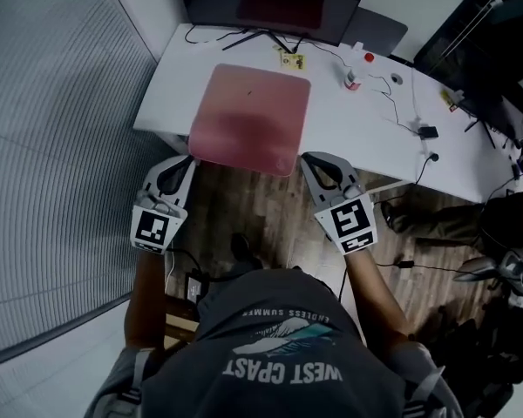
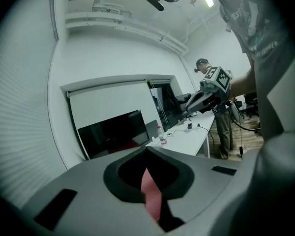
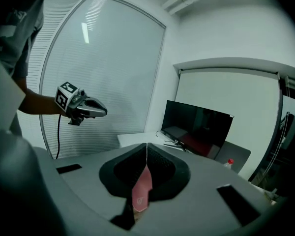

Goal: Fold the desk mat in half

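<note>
A pink desk mat [image 1: 253, 116] lies on the white table [image 1: 375, 138], its near edge reaching past the table's front edge. My left gripper [image 1: 189, 160] is shut on the mat's near-left corner. My right gripper [image 1: 306, 158] is shut on the near-right corner. In the left gripper view the jaws [image 2: 146, 148] meet at the tips, with a strip of the pink mat [image 2: 151, 193] showing between them. The right gripper view shows the same: closed tips [image 3: 146, 144] and the mat's corner [image 3: 141, 191] with a small logo. Each gripper also appears in the other's view: the right gripper [image 2: 189, 106] and the left gripper [image 3: 103, 112].
A dark monitor [image 1: 270, 3] stands at the table's back edge. A small red-capped bottle [image 1: 350, 78], cables and a black plug [image 1: 427, 132] lie right of the mat. Someone's legs [image 1: 436, 220] are on the wooden floor at right. A blind-covered wall [image 1: 52, 146] runs along the left.
</note>
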Action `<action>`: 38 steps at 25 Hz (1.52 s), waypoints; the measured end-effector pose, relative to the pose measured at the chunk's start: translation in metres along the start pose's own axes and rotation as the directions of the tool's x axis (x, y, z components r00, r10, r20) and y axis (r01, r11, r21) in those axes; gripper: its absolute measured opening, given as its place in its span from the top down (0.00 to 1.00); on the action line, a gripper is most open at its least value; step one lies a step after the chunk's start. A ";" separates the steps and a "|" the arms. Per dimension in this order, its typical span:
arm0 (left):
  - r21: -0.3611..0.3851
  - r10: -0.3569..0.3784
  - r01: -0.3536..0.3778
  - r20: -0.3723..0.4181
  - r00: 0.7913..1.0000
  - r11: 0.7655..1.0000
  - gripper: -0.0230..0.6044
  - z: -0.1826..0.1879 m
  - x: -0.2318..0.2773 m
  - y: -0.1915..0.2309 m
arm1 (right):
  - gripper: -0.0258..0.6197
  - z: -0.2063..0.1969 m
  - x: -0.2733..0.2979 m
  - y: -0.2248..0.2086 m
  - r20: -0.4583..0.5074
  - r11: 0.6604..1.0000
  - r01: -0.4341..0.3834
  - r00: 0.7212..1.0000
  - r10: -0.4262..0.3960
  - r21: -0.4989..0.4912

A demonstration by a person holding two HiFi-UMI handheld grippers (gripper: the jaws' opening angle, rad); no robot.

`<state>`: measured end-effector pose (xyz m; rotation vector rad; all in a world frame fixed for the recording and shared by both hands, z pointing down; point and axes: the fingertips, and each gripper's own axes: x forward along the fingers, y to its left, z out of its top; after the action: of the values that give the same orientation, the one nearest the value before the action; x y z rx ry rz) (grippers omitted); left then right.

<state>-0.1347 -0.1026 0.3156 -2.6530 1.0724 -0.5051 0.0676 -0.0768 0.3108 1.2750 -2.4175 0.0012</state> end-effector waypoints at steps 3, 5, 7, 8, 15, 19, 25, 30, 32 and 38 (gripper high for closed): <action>0.032 -0.043 0.043 -0.004 0.999 0.999 0.94 -0.012 0.011 0.011 | 0.92 -0.004 0.014 -0.001 -0.020 0.999 0.031 0.999 -0.031 -0.010; 0.047 -0.068 0.069 -0.010 0.998 0.997 0.94 -0.021 0.018 0.018 | 0.92 -0.006 0.022 -0.001 -0.033 0.998 0.051 0.998 -0.052 -0.022; 0.064 -0.090 0.091 -0.016 0.996 0.994 0.94 -0.029 0.023 0.025 | 0.92 -0.009 0.030 0.000 -0.045 0.997 0.068 0.997 -0.070 -0.035; 0.074 -0.099 0.100 -0.020 0.995 0.992 0.94 -0.034 0.026 0.028 | 0.92 -0.010 0.034 0.001 -0.051 0.996 0.075 0.996 -0.077 -0.040; 0.139 -0.153 0.160 -0.061 0.986 0.977 0.94 -0.070 0.040 0.049 | 0.92 -0.031 0.059 0.002 -0.111 0.987 0.128 0.984 -0.139 -0.102; 0.186 -0.168 0.187 -0.111 0.979 0.965 0.94 -0.094 0.045 0.053 | 0.92 -0.046 0.070 0.005 -0.136 0.977 0.146 0.976 -0.168 -0.158; 0.228 -0.182 0.221 -0.183 0.966 0.948 0.94 -0.129 0.054 0.049 | 0.92 -0.086 0.082 0.009 -0.192 0.966 0.135 0.965 -0.179 -0.221; 0.278 -0.184 0.256 -0.259 0.948 0.926 0.94 -0.164 0.061 0.036 | 0.91 -0.136 0.094 0.016 -0.254 0.961 0.101 0.953 -0.167 -0.257; 0.307 -0.169 0.259 -0.291 0.942 0.916 0.93 -0.181 0.067 0.033 | 0.91 -0.156 0.099 0.017 -0.278 0.957 0.087 0.946 -0.167 -0.277; 0.384 -0.136 0.286 -0.373 0.918 0.878 0.93 -0.236 0.077 0.017 | 0.77 -0.217 0.111 0.028 -0.353 0.921 0.033 0.918 -0.182 -0.389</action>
<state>-0.1883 -0.1894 0.5426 -2.3374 0.6351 -1.1344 0.0660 -0.1077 0.5537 1.1082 -1.8956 -0.2165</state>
